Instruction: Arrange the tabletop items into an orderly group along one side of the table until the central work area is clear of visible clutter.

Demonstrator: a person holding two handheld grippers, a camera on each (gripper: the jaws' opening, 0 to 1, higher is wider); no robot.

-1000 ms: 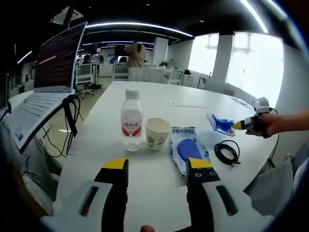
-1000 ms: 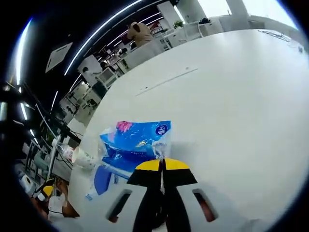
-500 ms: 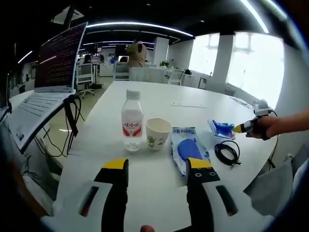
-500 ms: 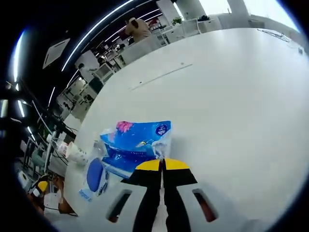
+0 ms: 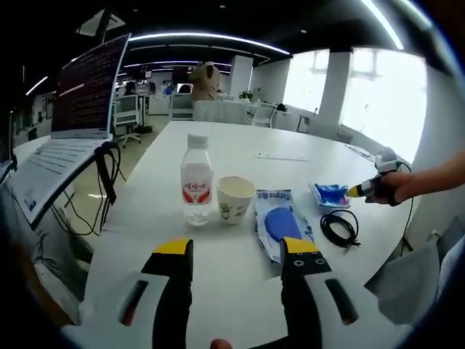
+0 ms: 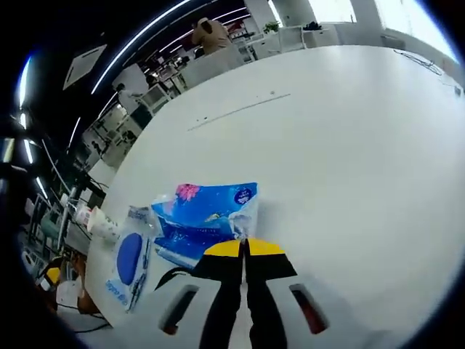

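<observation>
- Two jaws of the left gripper (image 5: 236, 254) stand wide apart at the near edge of the left gripper view, holding nothing, above the white table (image 5: 218, 291).
- Just beyond them, four things sit in a row: a water bottle (image 5: 197, 180) upright at the left, a paper cup (image 5: 235, 198) just to its right, a flat wipes pack (image 5: 280, 225) with a blue oval lying right of the cup, and a coiled black cable (image 5: 340, 227) farther right.
- Beyond the cable, a hand (image 5: 389, 187) holds the right gripper, whose tip touches a blue tissue pack (image 5: 330, 194).
- Seen in the right gripper view, the right gripper (image 6: 245, 249) has its jaws pressed together on the near corner of the blue tissue pack (image 6: 207, 218), which lies flat on the table (image 6: 327, 145).
- Left of it there lie the wipes pack (image 6: 129, 258), and farther left the paper cup (image 6: 103, 225).
- Far left in the left gripper view, an open laptop (image 5: 69, 127) stands on a stand beside the table.
- Farther back, a person (image 5: 205, 81) stands among office desks.
</observation>
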